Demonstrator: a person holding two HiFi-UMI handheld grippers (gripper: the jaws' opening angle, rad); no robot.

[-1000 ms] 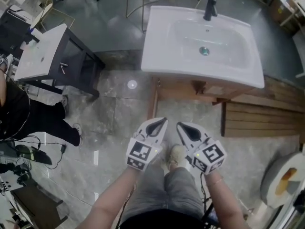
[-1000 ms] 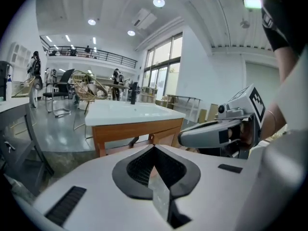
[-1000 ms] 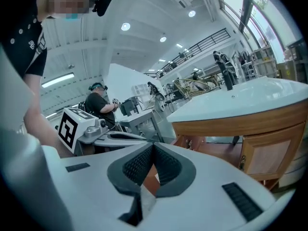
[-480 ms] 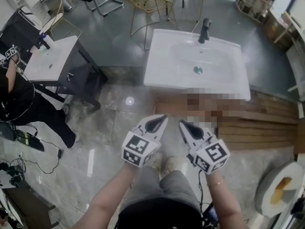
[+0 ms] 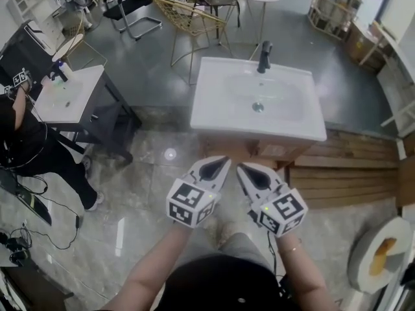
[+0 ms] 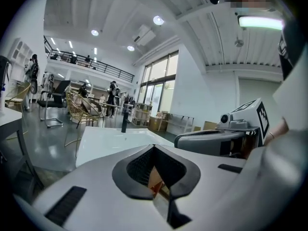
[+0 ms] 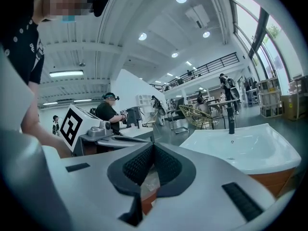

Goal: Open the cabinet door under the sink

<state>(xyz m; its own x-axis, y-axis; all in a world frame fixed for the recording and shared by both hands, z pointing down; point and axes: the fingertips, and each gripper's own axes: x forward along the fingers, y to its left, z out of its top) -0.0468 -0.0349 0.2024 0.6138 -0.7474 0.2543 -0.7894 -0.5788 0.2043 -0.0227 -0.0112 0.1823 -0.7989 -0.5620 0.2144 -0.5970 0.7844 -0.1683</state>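
- Both grippers have come up since a second ago, and the sink (image 5: 259, 99) now looks smaller and farther below, with more of the room in view.
- Held level over the floor, the left gripper (image 5: 222, 164) has its jaws closed together with nothing between them.
- Just to its right, the right gripper (image 5: 242, 170) is closed and empty too.
- Under the sink's near edge, the cabinet (image 5: 262, 149) shows as a wooden strip just beyond both gripper tips, and neither touches it.
- At the sink's far edge stands a black faucet (image 5: 264, 57).
- On the right, wooden boards (image 5: 343, 173) lie on the floor.
- At the far left, a person in black (image 5: 26, 141) stands beside a smaller washstand (image 5: 65, 92).
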